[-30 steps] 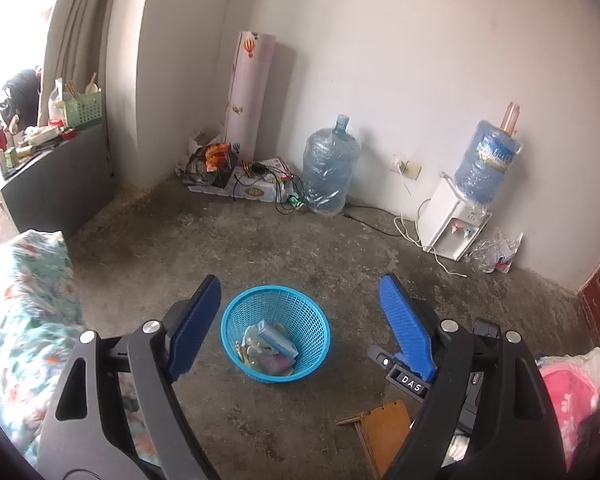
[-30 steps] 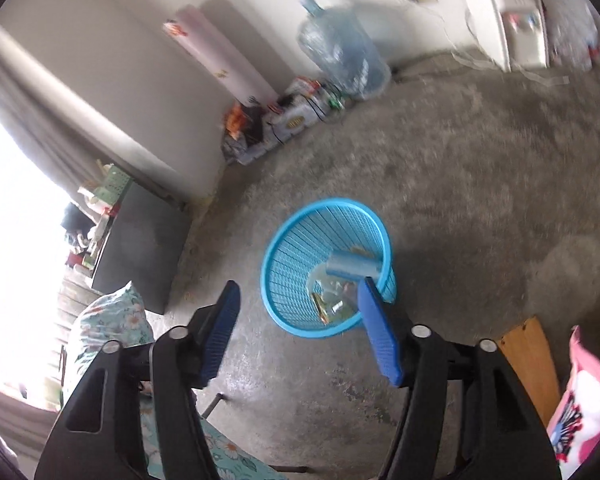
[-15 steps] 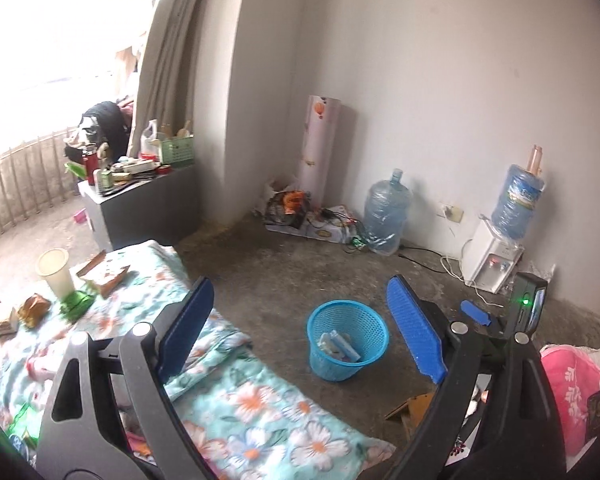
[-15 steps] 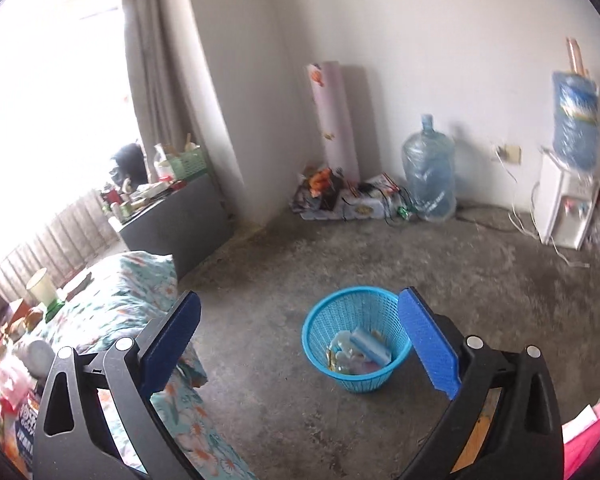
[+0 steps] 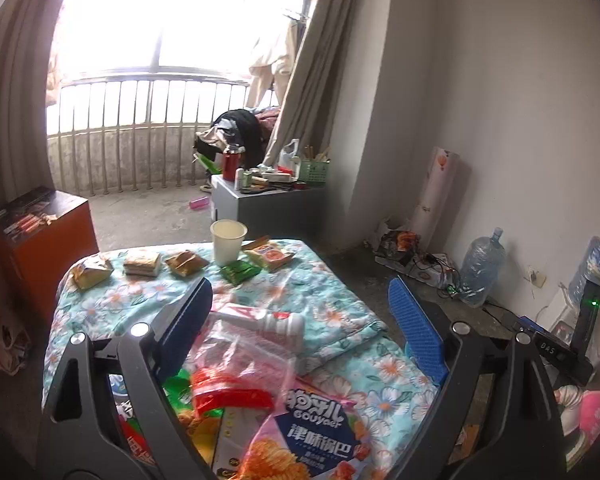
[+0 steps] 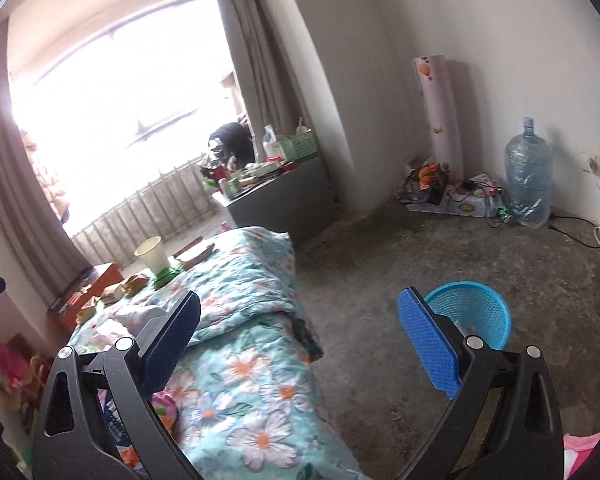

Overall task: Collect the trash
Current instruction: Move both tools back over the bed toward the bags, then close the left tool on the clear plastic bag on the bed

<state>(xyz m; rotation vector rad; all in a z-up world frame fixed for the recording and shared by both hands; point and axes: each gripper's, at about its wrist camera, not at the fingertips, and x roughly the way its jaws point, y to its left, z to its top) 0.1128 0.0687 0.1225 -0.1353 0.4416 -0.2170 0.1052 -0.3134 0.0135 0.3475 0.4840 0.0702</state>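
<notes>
Trash lies scattered on the bed with the floral cover: snack bags under my left tongs, a white bottle on its side between the jaws but untouched, a paper cup and small wrappers farther off. Left tongs gape wide and empty. My right tongs stand fully spread, holding nothing. The blue basket sits on the floor beside the bed.

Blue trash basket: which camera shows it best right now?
Right wrist view: the blue trash basket stands on the concrete floor, partly hidden by the open right gripper. The left wrist view does not show it at all.
</notes>
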